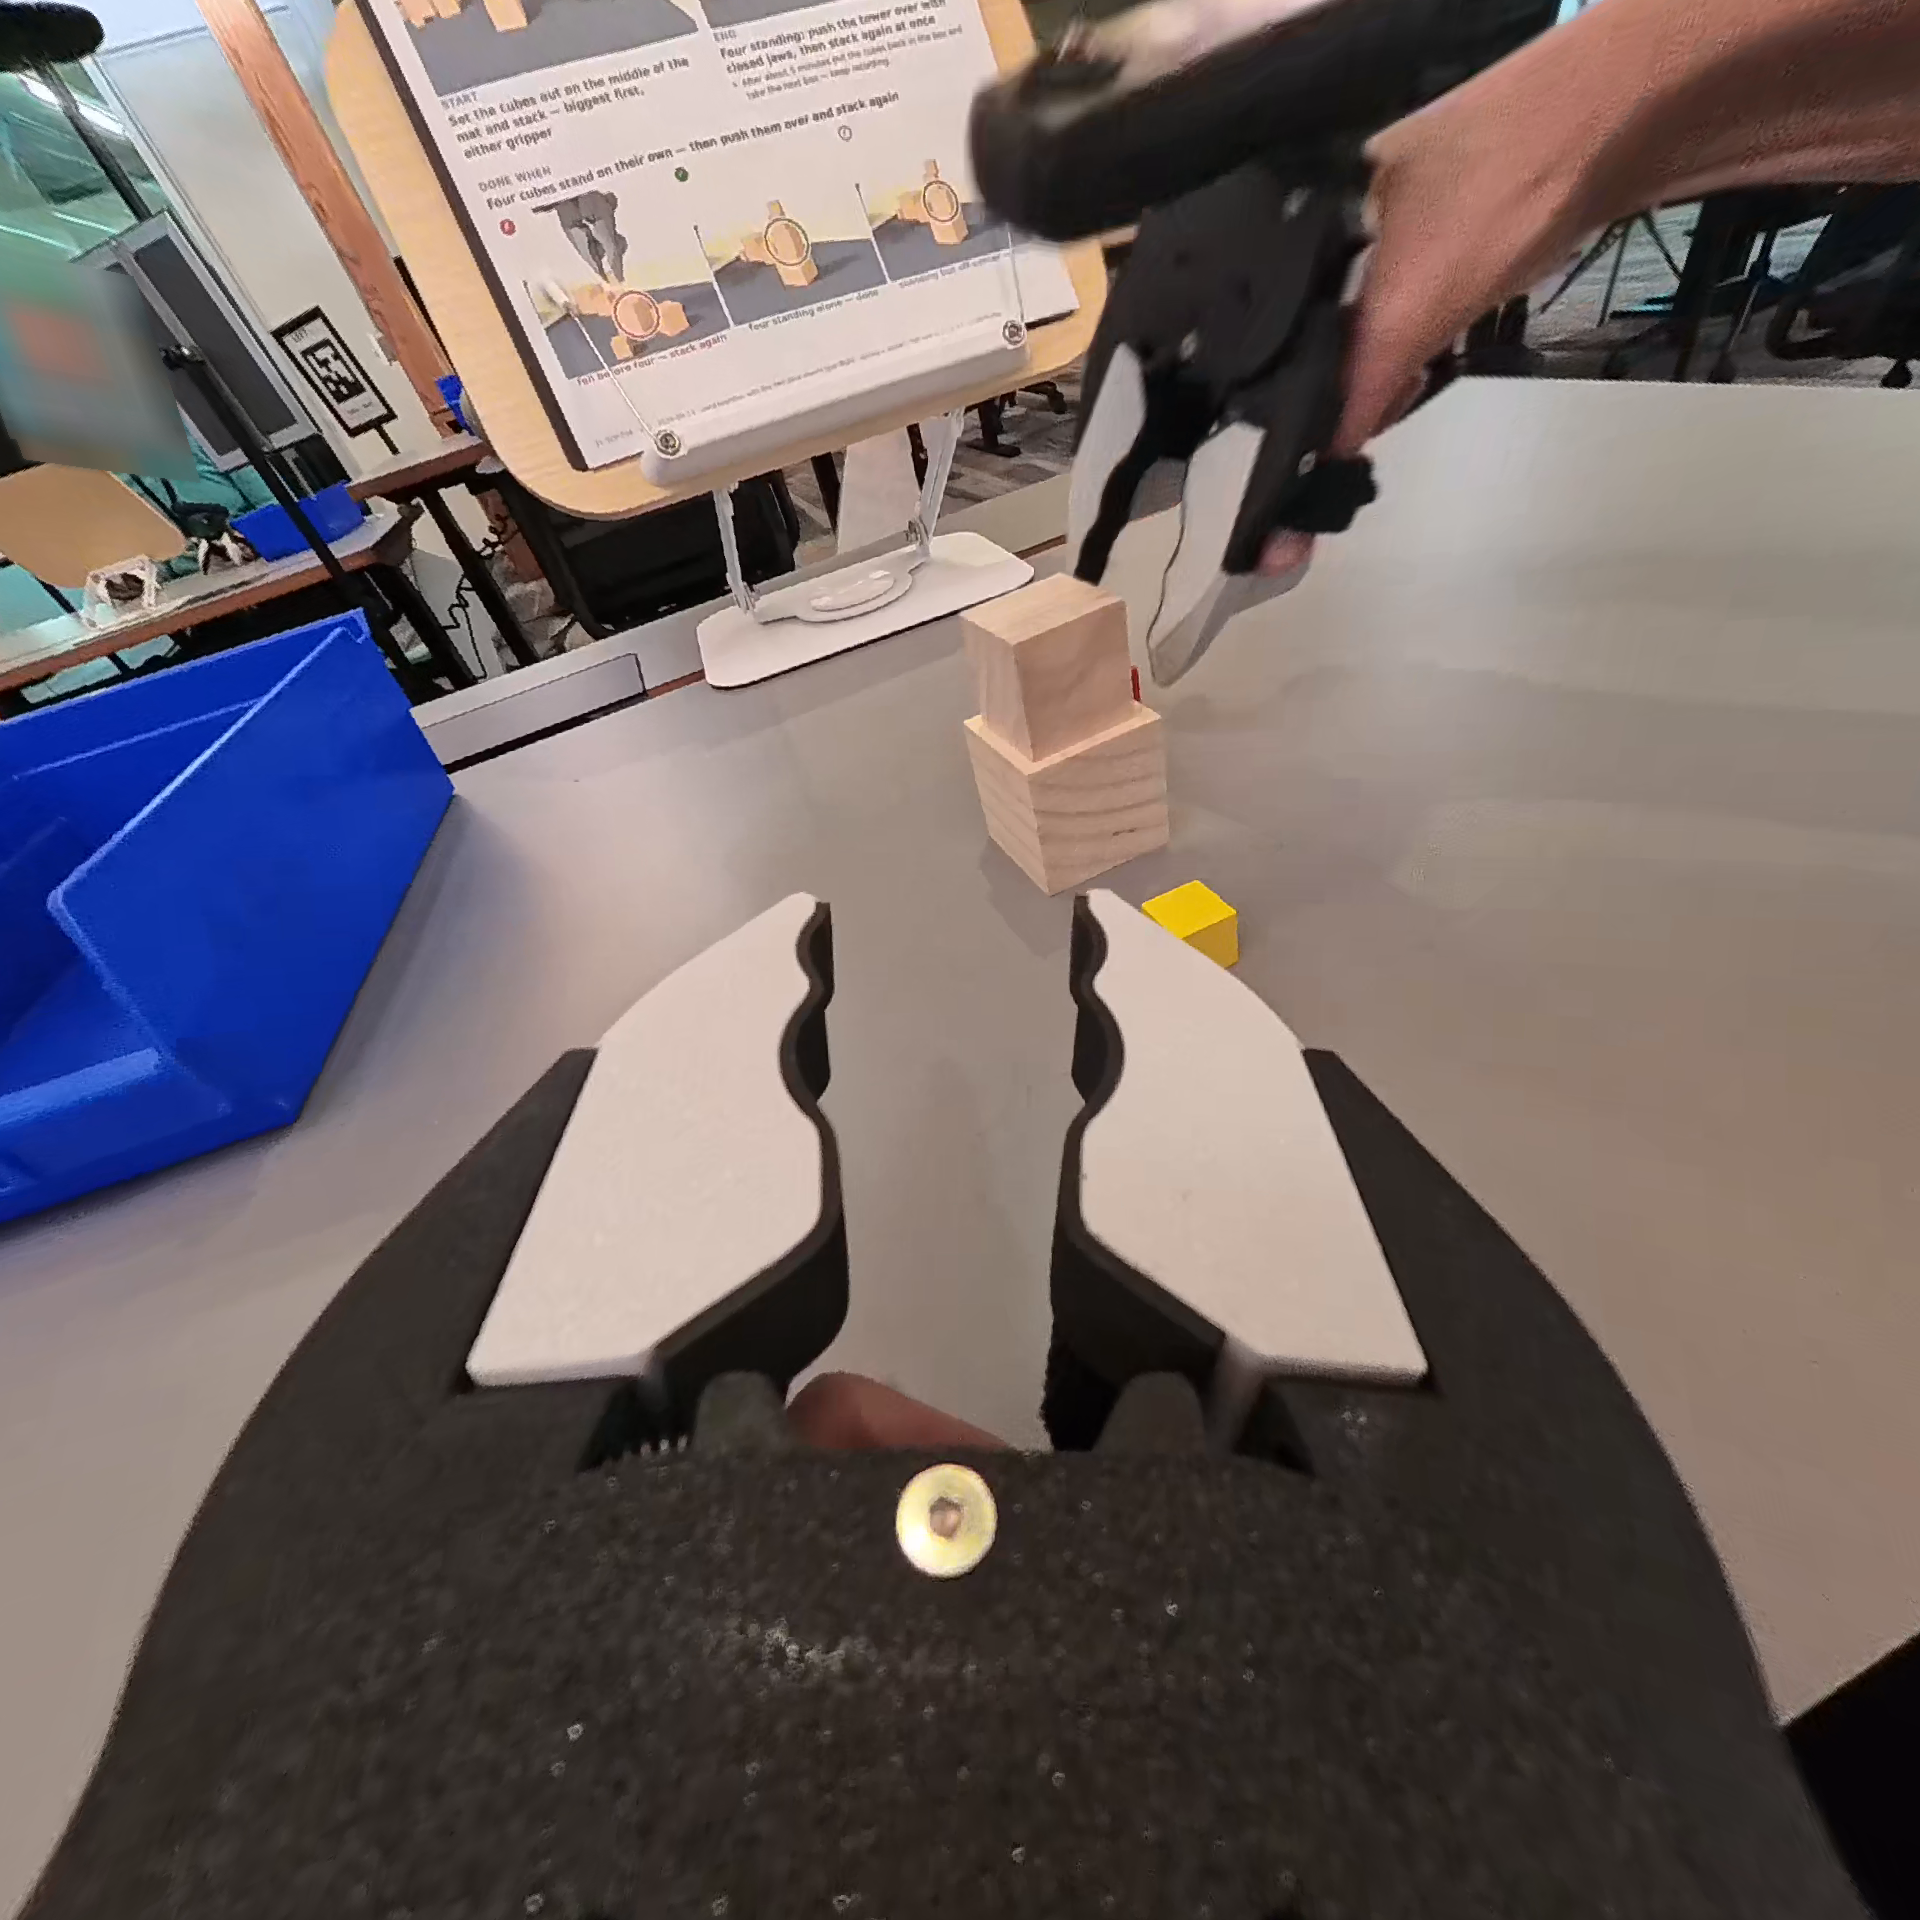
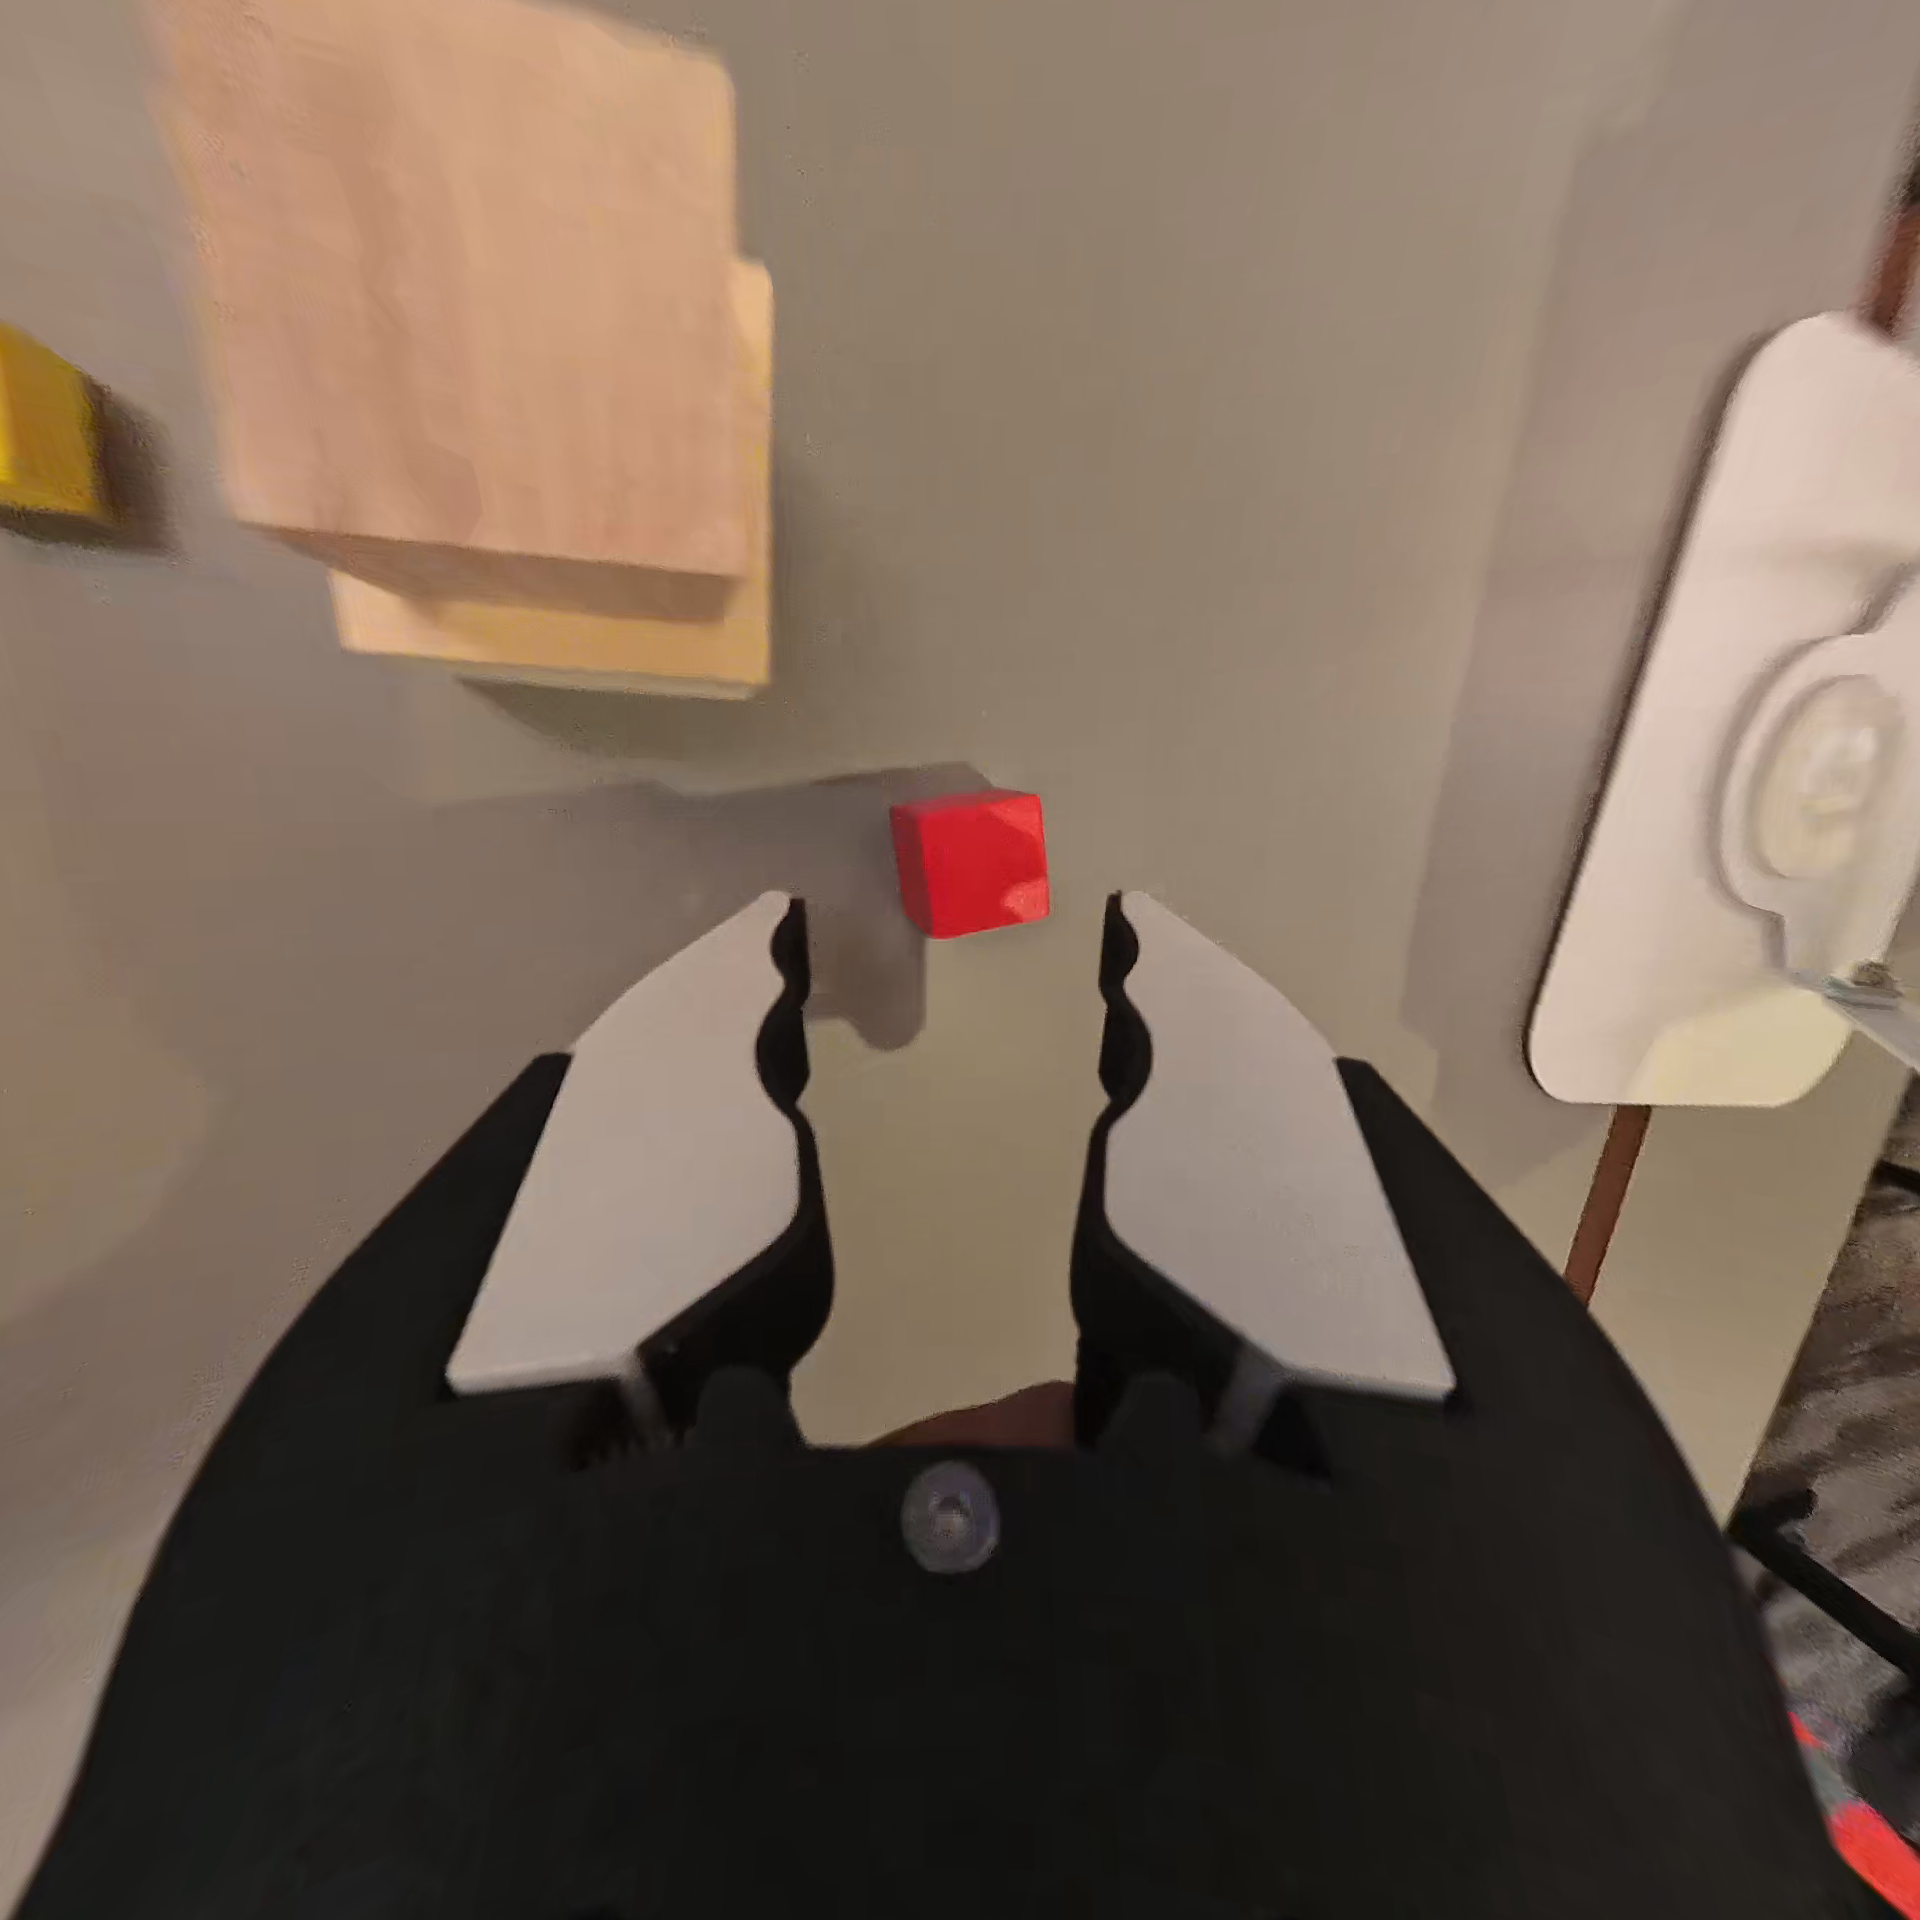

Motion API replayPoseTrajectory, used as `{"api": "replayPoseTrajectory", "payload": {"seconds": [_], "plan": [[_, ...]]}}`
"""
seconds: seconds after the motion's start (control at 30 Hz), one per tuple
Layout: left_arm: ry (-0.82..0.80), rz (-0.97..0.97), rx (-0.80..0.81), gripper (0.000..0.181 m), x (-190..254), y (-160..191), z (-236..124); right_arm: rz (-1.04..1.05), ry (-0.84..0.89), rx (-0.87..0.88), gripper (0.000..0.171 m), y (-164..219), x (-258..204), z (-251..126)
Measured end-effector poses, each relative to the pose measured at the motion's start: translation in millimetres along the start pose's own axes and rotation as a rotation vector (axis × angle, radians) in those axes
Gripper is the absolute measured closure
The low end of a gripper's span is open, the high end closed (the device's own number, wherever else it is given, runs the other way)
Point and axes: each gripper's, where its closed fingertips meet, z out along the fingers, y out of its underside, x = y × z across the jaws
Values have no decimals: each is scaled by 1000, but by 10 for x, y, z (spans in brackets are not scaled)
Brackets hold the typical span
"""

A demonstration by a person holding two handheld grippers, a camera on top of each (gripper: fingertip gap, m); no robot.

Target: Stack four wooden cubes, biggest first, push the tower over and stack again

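A plain wooden cube [image 1: 1060, 665] stands on a bigger wooden cube [image 1: 1070, 805] on the grey table; both also show in the right wrist view, the upper cube [image 2: 468, 312] over the lower cube [image 2: 582, 634]. A small yellow cube [image 1: 1195, 920] lies in front of the stack. A small red cube [image 2: 971, 862] lies behind the stack, just ahead of my right gripper [image 2: 951, 909], which is open and empty above it. My left gripper [image 1: 951, 914] is open and empty, low over the table in front of the stack. The right gripper [image 1: 1127, 613] also shows in the left wrist view, pointing down.
A blue plastic bin [image 1: 187, 914] stands at the left. A white stand base [image 1: 862, 613] [image 2: 1714, 727] holding an instruction board [image 1: 727, 208] sits at the table's far edge. A person's hand [image 1: 1507, 208] holds the right gripper. The table edge runs along the right [image 2: 1600, 1195].
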Motion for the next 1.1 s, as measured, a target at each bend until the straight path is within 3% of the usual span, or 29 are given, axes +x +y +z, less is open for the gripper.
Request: {"api": "replayPoseTrajectory", "payload": {"seconds": [0.17, 0.33, 0.4, 0.57, 0.67, 0.77, 1.1], "plan": [[3, -2, 8, 138, -6, -3, -33, -36, -94, -98, 118, 89, 47, 247], [4, 0, 12, 138, -11, -4, -46, 5, -161, -67, 142, -8, -42, 313], [5, 1, 14, 138, -9, -7, -49, 24, -122, -76, 142, -17, 33, 211], [5, 5, 6, 138, -5, 3, -40, 142, -40, 58, 143, -494, 85, -493], [4, 10, 7, 138, -1, 2, -42, 193, -78, 71, 143, -767, -72, -756], [4, 13, 14, 138, 3, -7, -52, 153, -146, 62, 143, -931, -274, -780], [12, 5, 14, 138, 2, -6, -61, 153, -176, -24, 143, -901, -325, -514]]}}
